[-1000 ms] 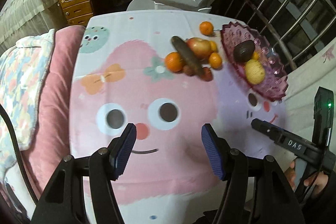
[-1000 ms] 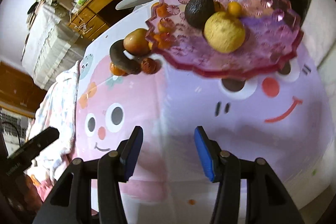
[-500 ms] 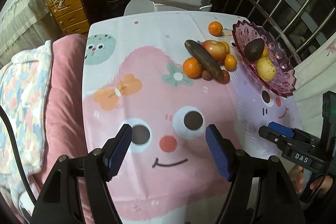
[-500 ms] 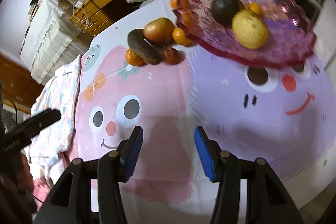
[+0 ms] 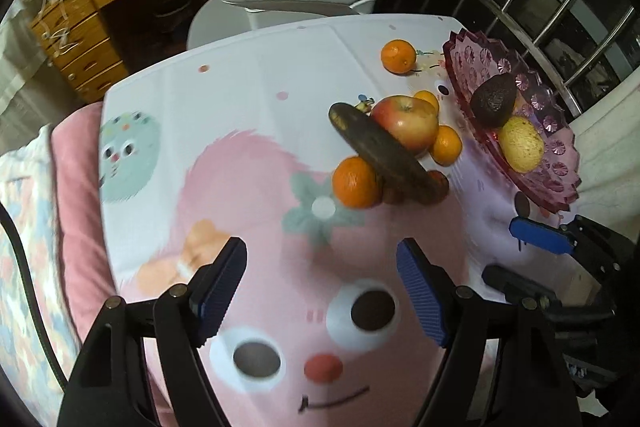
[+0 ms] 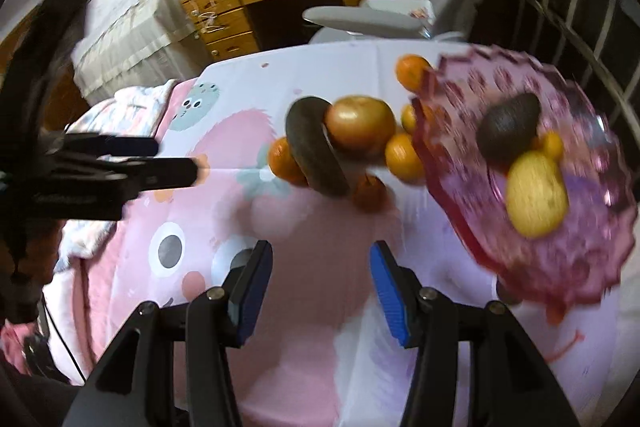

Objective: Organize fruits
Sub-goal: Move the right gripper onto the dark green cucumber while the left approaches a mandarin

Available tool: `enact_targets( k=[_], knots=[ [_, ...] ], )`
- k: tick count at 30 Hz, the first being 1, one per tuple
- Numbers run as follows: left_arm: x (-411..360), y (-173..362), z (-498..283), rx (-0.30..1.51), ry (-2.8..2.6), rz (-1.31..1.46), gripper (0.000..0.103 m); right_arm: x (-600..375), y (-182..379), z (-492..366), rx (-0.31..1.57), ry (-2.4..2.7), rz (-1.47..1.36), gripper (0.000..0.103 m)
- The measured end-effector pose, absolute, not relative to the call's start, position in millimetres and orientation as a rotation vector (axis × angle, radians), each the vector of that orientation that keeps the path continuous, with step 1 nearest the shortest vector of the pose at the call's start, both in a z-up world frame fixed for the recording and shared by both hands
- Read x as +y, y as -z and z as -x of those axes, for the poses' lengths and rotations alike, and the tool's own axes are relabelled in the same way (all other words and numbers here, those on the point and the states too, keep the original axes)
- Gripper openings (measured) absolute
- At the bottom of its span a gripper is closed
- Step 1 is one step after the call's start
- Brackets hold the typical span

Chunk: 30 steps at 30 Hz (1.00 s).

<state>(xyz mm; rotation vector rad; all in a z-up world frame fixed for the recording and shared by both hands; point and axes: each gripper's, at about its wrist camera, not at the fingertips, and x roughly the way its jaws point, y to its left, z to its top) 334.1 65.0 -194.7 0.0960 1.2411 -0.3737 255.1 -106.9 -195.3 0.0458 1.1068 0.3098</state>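
From the left wrist view, the left claw (image 5: 320,287) hung over the cartoon tablecloth (image 5: 248,115) with nothing between its blue pads, and its jaws were opening. Ahead of it on the worktop lay the loose fruit in a heap: a dark, overripe banana (image 5: 382,157) across the top, an apple (image 5: 406,125) beside it, an orange (image 5: 356,183) at the near end, and more small oranges tucked behind. One orange (image 5: 398,55) sat apart near the far edge. The purple glass dish (image 5: 560,183) stood to the right, already holding an avocado (image 5: 494,99) and a yellow pear-like fruit (image 5: 520,145). The right claw (image 5: 520,255) poked in from the right, near the dish's near rim.

From the right wrist view, blurred, the right claw (image 6: 322,291) was partly open and held nothing. This view looked down into the dish (image 6: 560,275) and showed a small orange fruit (image 6: 552,145) behind the avocado (image 6: 508,129), barely seen from the left. It also showed the left claw (image 6: 168,163) reaching in from the left, well short of the heap.

By my reckoning the job was barely begun: about three fruits were in the dish, while the banana, apple and several oranges remained to be moved.
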Motion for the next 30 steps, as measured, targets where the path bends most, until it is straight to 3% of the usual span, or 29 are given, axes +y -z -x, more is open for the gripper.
enact_targets(
  k=[14, 30],
  knots=[
    [49.8, 262.4, -382.1, 1.273, 0.489, -0.09, 0.074, -68.8, 221.4, -288.2, 1.004, -0.327, 0.194, 0.051],
    [45.4, 272.5, -393.6, 1.261, 0.605, 0.012, 0.073, -62.8, 242.8, -300.4, 0.949, -0.249, 0.262, 0.051]
  ],
)
